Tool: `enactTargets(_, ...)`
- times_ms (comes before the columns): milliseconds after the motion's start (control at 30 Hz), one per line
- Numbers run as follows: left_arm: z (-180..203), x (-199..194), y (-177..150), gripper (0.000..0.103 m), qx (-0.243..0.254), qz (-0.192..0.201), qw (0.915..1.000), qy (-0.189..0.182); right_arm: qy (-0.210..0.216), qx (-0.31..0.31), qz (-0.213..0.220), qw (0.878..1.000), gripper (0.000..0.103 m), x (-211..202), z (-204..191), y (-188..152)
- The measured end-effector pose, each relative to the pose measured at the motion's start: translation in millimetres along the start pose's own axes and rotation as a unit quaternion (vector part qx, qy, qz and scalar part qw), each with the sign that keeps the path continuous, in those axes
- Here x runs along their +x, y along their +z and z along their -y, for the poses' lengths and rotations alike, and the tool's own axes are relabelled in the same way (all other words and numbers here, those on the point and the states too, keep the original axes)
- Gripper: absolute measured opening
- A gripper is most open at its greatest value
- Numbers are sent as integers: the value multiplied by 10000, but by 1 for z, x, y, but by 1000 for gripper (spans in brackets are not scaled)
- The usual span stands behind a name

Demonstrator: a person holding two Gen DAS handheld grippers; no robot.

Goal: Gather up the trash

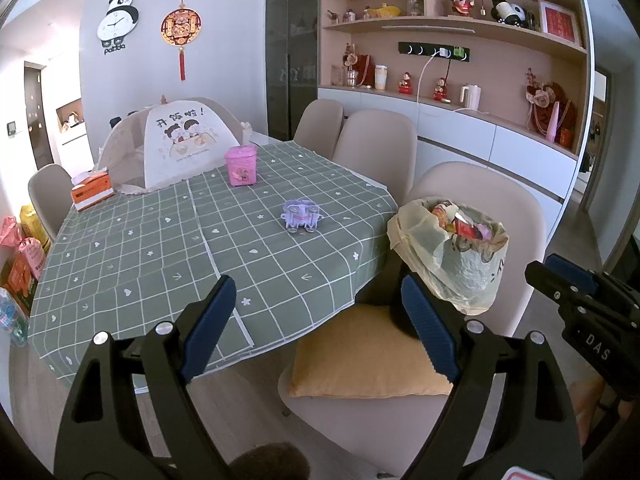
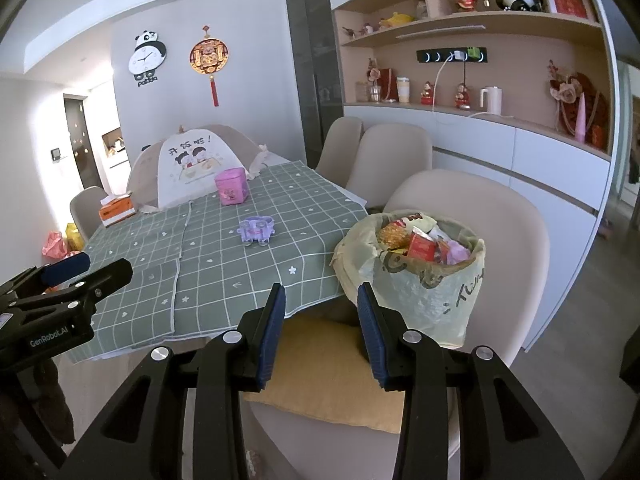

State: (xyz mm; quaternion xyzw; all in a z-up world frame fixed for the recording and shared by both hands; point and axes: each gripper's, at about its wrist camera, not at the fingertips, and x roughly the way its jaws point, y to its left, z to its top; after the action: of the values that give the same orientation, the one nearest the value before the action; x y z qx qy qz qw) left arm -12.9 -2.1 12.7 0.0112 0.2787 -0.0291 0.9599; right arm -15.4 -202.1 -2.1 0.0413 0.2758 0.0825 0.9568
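Note:
A small bin lined with a pale yellow plastic bag (image 1: 456, 252) (image 2: 424, 280) stands on a beige chair and is full of wrappers and packets (image 2: 424, 244). My left gripper (image 1: 320, 312) is open and empty, held above the table's near corner, left of the bin. My right gripper (image 2: 322, 320) is open and empty, held over the chair's yellow cushion just left of the bin. A small purple object (image 1: 301, 216) (image 2: 258, 231) lies on the checked tablecloth.
The table (image 1: 160, 248) carries a pink tin (image 1: 240, 166), a mesh food cover (image 1: 180, 144) and an orange tissue box (image 1: 91, 191). Beige chairs (image 1: 372, 148) line the right side. A yellow cushion (image 1: 360, 356) lies on the near chair. Shelves stand behind.

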Motion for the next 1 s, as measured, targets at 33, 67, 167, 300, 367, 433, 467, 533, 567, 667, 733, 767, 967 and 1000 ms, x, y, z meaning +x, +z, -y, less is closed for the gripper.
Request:
enactTargets(33, 1, 0, 0, 81, 6, -3, 10000, -2, 6, -1, -2, 10000, 36, 0, 0, 0)
enactTargets(67, 2, 1, 0, 81, 10, -9, 10000, -1, 9, 4, -8, 10000, 36, 0, 0, 0)
enactTargets(167, 3, 2, 0, 81, 4, -15, 10000, 0, 2, 5, -5, 10000, 36, 0, 0, -1)
enactTargets(300, 3, 4, 0, 81, 19, -31, 10000, -12, 3, 6, -11, 10000, 36, 0, 1, 0)
enactTargets(367, 4, 6, 0, 81, 29, -45, 10000, -23, 0, 16, -20, 10000, 36, 1, 1, 0)
enactTargets(433, 4, 9, 0, 81, 32, -60, 10000, -30, -1, 36, -32, 10000, 36, 3, 3, -1)
enactTargets(467, 4, 10, 0, 81, 30, -66, 10000, -31, -3, 26, -22, 10000, 36, 2, 3, -1)
enactTargets(533, 5, 12, 0, 81, 25, -81, 10000, -35, -4, 21, -26, 10000, 36, 2, 3, -1)
enactTargets(567, 5, 12, 1, 81, 26, -81, 10000, -38, -1, 23, -25, 10000, 36, 2, 3, -1)
enactTargets(667, 5, 12, 0, 81, 35, -71, 10000, -41, -5, 24, -26, 10000, 36, 2, 3, -1)
enactTargets(733, 5, 13, 1, 81, 49, -77, 9999, -54, -5, 30, -25, 10000, 36, 2, 4, -1)
enactTargets(767, 5, 14, 1, 81, 58, -84, 9999, -64, -10, 39, -22, 10000, 36, 2, 4, -1)
enactTargets(967, 3, 21, 2, 81, 73, -152, 9998, -111, -60, 96, -54, 9999, 36, 8, 6, -6)
enactTargets(1000, 2, 23, 2, 81, 71, -176, 9997, -127, -76, 112, -66, 9999, 36, 10, 6, -6)
